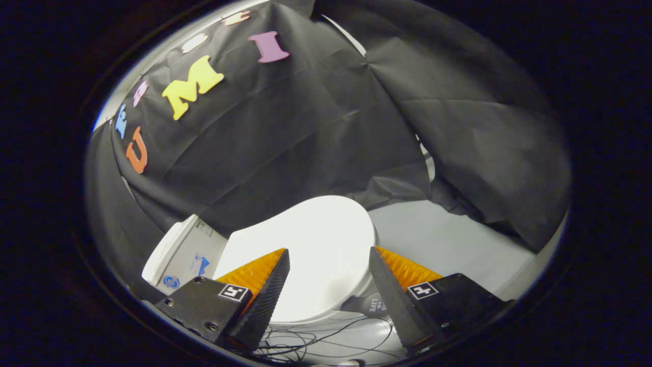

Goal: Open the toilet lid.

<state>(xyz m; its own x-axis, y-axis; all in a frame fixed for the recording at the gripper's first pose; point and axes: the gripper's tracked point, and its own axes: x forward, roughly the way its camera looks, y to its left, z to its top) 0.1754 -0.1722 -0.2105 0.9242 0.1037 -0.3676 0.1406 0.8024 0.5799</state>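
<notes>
Gripper view: gripper wide open, empty, above the closed lid. Lower the fingers to the lid's front edge, hook underneath, lift.

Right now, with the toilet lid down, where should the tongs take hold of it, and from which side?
Probably the lid's front rim. The toilet lid lies shut and flat, a smooth white dome with no handle, hinged toward the tank. The tongs hang open above it, touching nothing, so coming in low from the front edge, beside the cables, looks best.

Glossy smooth toilet lid; matt creased cloth wall; ribbed jaws spread.
</notes>
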